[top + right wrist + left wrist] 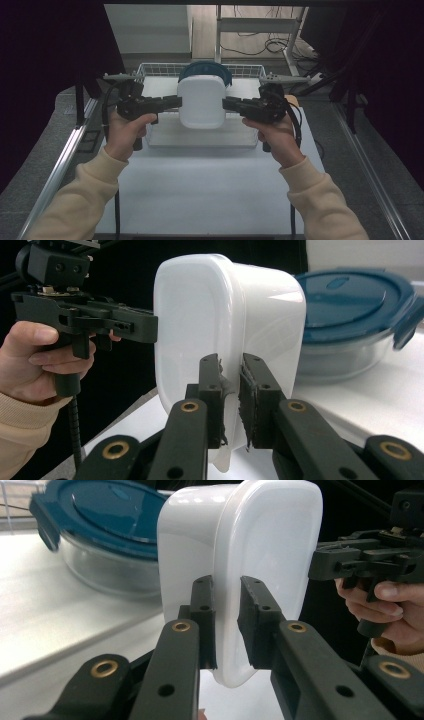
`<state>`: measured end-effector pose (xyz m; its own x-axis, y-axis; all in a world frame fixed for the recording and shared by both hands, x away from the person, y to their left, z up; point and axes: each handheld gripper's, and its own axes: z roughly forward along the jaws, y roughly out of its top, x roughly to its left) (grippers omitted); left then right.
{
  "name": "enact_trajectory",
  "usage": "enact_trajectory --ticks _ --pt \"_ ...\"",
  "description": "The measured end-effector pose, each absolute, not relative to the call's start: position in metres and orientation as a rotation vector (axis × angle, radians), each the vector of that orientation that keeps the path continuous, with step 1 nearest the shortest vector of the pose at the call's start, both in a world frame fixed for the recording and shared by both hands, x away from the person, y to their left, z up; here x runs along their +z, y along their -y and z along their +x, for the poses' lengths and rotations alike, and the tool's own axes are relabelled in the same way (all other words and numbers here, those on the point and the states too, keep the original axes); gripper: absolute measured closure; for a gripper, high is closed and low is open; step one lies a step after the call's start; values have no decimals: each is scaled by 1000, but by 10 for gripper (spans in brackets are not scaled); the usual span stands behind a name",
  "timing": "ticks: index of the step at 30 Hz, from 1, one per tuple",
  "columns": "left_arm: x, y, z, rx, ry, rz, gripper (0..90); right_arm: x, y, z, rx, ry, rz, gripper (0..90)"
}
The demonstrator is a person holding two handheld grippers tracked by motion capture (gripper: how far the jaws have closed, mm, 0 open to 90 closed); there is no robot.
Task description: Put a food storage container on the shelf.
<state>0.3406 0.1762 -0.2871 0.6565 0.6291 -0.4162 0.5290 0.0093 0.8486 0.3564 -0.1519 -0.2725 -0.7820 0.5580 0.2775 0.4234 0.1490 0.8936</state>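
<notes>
A white plastic container (201,102) hangs in the air above the wire basket (248,69), tipped so its lid side faces the person. My left gripper (178,102) is shut on its left rim, and my right gripper (225,104) is shut on its right rim. In the left gripper view the white container (250,555) has its rim pinched in my left gripper (226,620). In the right gripper view the same container (220,315) sits clamped in my right gripper (231,390). Behind it stands a glass bowl with a blue lid (206,67), (105,525), (350,305).
The wire basket rests on a white table (210,185) with metal rails along both sides (60,165). Dark curtains flank the table. Cables and a frame stand on the floor beyond (270,45).
</notes>
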Motion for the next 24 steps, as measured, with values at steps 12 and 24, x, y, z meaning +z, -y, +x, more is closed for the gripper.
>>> enact_trajectory --ticks 12,24 --pt "-261 -181 374 95 -982 1655 775 -250 146 388 1746 -2270 992 798" --pt "-247 -187 390 74 -994 1631 777 -238 145 409 1803 -2280 997 797"
